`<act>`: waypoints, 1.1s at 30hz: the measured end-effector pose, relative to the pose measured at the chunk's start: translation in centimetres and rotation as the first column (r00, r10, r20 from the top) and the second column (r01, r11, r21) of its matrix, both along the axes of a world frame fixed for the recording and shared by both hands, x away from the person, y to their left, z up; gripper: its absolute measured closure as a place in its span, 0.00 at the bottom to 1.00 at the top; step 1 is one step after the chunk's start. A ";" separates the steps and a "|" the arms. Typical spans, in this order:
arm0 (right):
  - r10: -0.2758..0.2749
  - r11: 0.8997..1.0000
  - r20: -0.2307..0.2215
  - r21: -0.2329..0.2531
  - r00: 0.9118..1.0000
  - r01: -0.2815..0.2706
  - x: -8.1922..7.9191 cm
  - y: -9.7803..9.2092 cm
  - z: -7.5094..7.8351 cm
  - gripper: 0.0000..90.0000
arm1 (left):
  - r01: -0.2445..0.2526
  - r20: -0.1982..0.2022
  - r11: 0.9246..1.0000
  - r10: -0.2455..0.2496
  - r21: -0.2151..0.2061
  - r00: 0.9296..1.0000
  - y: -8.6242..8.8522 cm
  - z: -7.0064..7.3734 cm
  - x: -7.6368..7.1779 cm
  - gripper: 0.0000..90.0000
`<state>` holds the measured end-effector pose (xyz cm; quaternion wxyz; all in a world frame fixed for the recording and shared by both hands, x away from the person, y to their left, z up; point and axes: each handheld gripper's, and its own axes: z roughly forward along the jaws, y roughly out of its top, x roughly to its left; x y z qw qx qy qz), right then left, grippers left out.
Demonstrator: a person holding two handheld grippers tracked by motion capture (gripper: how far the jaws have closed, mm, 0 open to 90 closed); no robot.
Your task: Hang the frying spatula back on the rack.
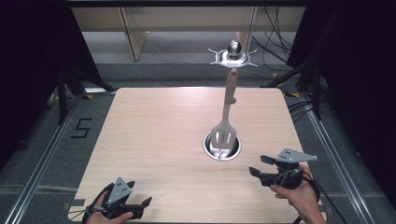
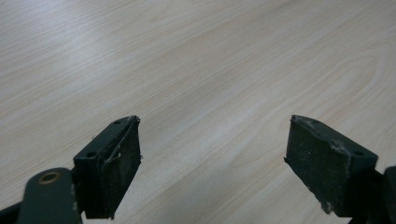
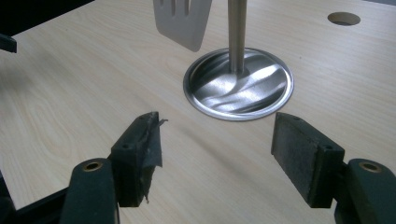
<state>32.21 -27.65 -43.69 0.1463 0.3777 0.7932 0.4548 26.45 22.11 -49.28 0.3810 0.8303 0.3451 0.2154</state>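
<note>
A metal utensil stand rises from a round steel base (image 1: 222,145) on the wooden table (image 1: 154,126), and its hook crown (image 1: 233,55) stands high above the far edge. A pale slotted spatula (image 1: 224,128) hangs from it, blade down over the base. My right gripper (image 1: 258,165) is held open just right of the base, jaws pointing at it. The right gripper view shows the base (image 3: 238,84), the pole (image 3: 236,32) and the spatula blade (image 3: 182,21) beyond my open gripper (image 3: 217,149). My left gripper (image 1: 140,193) is open at the near left edge, over bare wood (image 2: 212,154).
A small round hole (image 3: 343,18) pierces the tabletop beyond the stand base. Cables lie on the floor (image 1: 280,51) at the far right. Metal rails (image 1: 42,158) run along both sides of the table, and dark curtains close off left and right.
</note>
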 end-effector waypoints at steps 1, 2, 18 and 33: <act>-0.012 1.000 -0.034 0.007 0.999 0.013 -0.3 0.0 0.0 0.38 | 0.012 0.008 1.000 -0.012 0.008 1.000 0.1 0.0 0.1 0.19; -0.018 1.000 -0.037 0.017 0.999 0.019 -0.3 0.0 -0.1 0.37 | 0.008 0.003 1.000 -0.008 0.006 1.000 0.0 0.0 0.1 0.19; -0.017 1.000 -0.059 0.017 0.998 0.018 -1.4 -0.8 -1.6 0.37 | -0.027 -0.038 0.999 0.025 -0.041 0.999 -0.4 -0.1 -0.4 0.19; -0.031 1.000 -0.065 0.004 0.997 0.031 -2.5 -1.3 -2.3 0.35 | -0.022 -0.023 0.999 0.022 -0.030 1.000 -0.5 -0.1 -0.4 0.19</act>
